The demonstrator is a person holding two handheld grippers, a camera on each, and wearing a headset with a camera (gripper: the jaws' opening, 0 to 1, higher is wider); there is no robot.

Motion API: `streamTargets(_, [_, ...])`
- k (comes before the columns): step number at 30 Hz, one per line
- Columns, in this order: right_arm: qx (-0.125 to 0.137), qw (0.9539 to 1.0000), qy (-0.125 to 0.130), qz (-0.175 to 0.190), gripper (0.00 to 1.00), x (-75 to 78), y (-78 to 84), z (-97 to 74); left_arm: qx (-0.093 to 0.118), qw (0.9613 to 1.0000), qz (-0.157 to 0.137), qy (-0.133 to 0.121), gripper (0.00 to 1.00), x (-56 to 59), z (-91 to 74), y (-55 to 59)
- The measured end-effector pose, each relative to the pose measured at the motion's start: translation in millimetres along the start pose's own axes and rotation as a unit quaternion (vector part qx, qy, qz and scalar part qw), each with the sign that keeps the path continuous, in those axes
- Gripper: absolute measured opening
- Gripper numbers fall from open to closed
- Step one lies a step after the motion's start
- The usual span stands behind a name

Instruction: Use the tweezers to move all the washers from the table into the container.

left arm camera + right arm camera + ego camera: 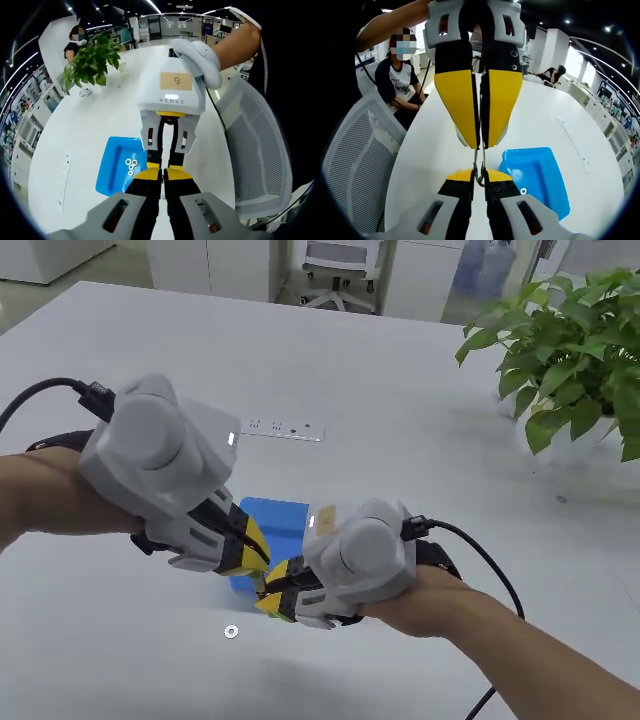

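My two grippers meet tip to tip over the white table, just in front of the blue container (280, 520). The left gripper (262, 558) comes in from the left and the right gripper (268, 596) from the lower right. In the right gripper view, thin metal tweezers (479, 162) run from between the left gripper's (481, 145) yellow pads down into my right gripper's (479, 179) tips. Both pairs of jaws are shut on them. The container (112, 167) holds three washers (131, 166). One washer (231, 631) lies on the table near the front.
A potted plant (575, 350) stands at the far right of the table, and a white power strip (284, 429) lies behind the container. A mesh office chair (255, 150) sits beside the table. A person (400, 75) sits beyond it.
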State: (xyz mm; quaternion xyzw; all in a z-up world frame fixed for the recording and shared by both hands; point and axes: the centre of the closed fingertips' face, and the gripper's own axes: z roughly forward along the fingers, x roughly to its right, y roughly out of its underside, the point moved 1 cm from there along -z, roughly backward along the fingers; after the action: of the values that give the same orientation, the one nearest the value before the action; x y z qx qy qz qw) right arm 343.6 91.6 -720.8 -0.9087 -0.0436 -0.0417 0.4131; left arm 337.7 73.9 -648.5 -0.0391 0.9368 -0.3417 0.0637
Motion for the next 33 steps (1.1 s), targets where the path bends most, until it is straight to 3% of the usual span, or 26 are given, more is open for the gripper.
streamTargets(20, [0.001,0.9998,0.019,-0.006,0.09,31.1,-3.2,-9.7,0.003,0.9998,0.016,-0.007,0.05,-28.2,-3.0,-10.8])
streamTargets(33, [0.002,0.9998,0.018,-0.001,0.09,50.3,3.3,-3.9,0.004,0.9997,0.021,-0.008,0.05,-46.0,4.7,-7.1])
